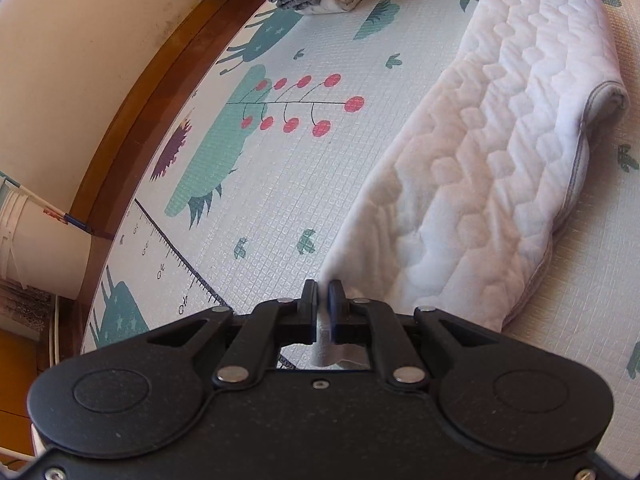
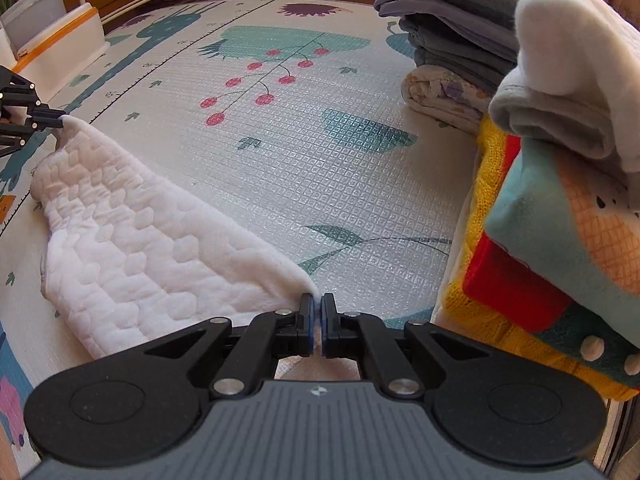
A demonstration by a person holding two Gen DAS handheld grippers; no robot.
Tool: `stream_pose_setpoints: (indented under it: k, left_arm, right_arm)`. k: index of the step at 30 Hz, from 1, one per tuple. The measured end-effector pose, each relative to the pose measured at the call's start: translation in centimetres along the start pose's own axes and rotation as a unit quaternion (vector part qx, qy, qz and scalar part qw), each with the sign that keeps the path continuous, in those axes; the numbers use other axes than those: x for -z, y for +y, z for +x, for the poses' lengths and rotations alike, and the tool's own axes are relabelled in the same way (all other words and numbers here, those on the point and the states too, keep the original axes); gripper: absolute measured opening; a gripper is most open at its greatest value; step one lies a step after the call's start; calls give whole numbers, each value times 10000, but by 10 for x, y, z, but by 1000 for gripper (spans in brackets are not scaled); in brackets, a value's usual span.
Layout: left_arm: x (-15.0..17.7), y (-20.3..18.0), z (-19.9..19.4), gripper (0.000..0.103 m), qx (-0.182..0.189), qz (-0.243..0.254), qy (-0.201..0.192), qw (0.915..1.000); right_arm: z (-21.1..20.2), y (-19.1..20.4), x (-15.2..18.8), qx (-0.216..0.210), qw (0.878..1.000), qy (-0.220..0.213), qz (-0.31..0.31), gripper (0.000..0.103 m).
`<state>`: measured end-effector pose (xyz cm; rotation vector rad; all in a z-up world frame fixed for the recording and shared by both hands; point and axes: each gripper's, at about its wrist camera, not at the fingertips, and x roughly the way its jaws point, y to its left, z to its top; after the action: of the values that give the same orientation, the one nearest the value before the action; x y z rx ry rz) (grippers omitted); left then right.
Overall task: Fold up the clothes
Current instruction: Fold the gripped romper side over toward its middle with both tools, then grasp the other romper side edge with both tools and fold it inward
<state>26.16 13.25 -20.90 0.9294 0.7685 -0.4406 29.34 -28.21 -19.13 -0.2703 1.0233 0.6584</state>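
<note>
While both tongs, L (image 1: 323,292) & R (image 2: 317,304), pinch quilted cloth (image 2: 132,236) corners, mat (image 2: 320,160) bears it.

You cannot see the corner of the white quilted garment (image 1: 492,152) inside your left gripper (image 1: 323,290); its fingers (image 1: 310,300) cover it. The garment's far end runs behind a dark object at the top edge, too small to identify. Beside the garment, the stack of folded clothes (image 2: 560,208) is cut off by the right edge, so its full extent stays unknown.
</note>
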Motion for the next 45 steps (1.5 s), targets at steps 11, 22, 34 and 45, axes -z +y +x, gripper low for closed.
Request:
stream_pose_setpoints:
  k: [11, 22, 34, 45]
  left_arm:
    - [-6, 15, 34, 4, 295, -77, 141, 9994]
    - [74, 78, 1, 17, 904, -4392, 273, 8934]
    - [100, 43, 6, 22, 1469, -5962, 202, 7890]
    - [91, 37, -25, 0, 1106, -5461, 50, 8304]
  right_arm:
    - [17, 6, 2, 224, 9997, 100, -14, 6]
    - [0, 13, 9, 386, 9984, -362, 180, 11]
    - [-34, 40, 50, 350, 9940, -846, 599, 30]
    - [-24, 45, 86, 500, 9950, -654, 562, 38]
